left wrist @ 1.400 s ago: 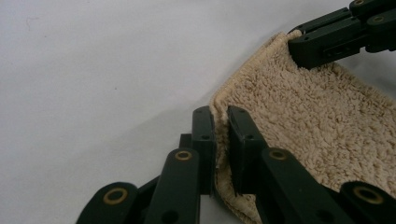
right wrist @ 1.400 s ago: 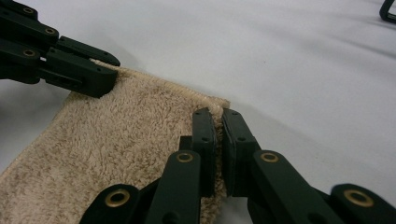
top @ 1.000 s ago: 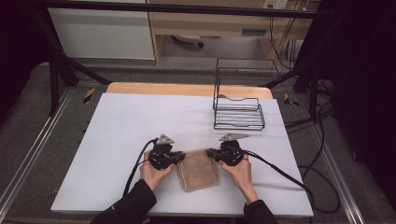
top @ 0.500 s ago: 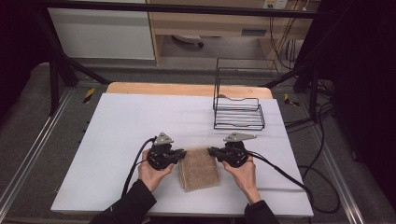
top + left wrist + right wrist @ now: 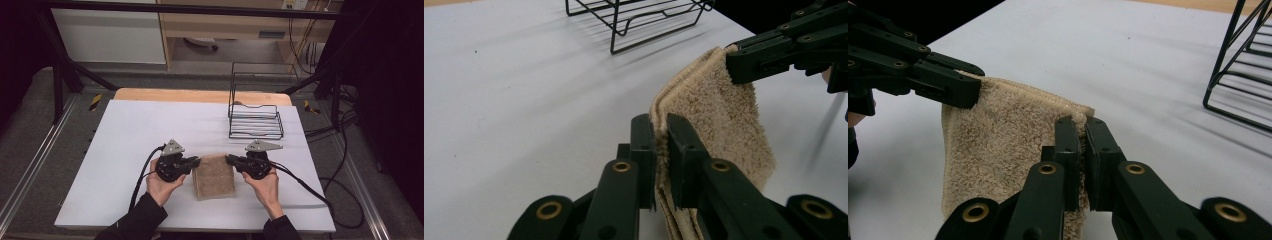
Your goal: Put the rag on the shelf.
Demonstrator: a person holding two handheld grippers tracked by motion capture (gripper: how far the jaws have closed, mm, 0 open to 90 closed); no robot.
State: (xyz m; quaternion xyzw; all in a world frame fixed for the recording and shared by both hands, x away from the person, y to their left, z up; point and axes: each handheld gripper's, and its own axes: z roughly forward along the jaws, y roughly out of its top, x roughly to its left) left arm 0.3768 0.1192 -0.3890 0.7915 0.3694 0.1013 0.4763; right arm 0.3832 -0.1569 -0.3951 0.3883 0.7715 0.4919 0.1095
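One folded beige terry towel [image 5: 214, 176], two hand-held grippers, one black wire rack [image 5: 255, 120], one white table [image 5: 125, 135]. Left gripper [image 5: 196, 161] is clamped on the towel's upper left corner; in the left gripper view [image 5: 661, 165] the looped pile and stitched hem sit pinched between the two flat black jaws. Right gripper [image 5: 229, 159] is clamped on the upper right corner; in the right gripper view [image 5: 1082, 160] the jaws close on the doubled edge. Towel sits at the near middle of the table, between both hands, top edge raised and stretched between the grippers, the rest hanging down toward the tabletop; whether the bottom edge touches the surface cannot be told. Towel is roughly rectangular, fluffy, at least two layers at the hem. Rack is thin bent wire, open frame with a slatted tray base, far right of the table, well apart from the towel. Tabletop is smooth, matte; a wooden strip [image 5: 200, 95] shows along its far edge. Broad open surface left of and beyond the towel.
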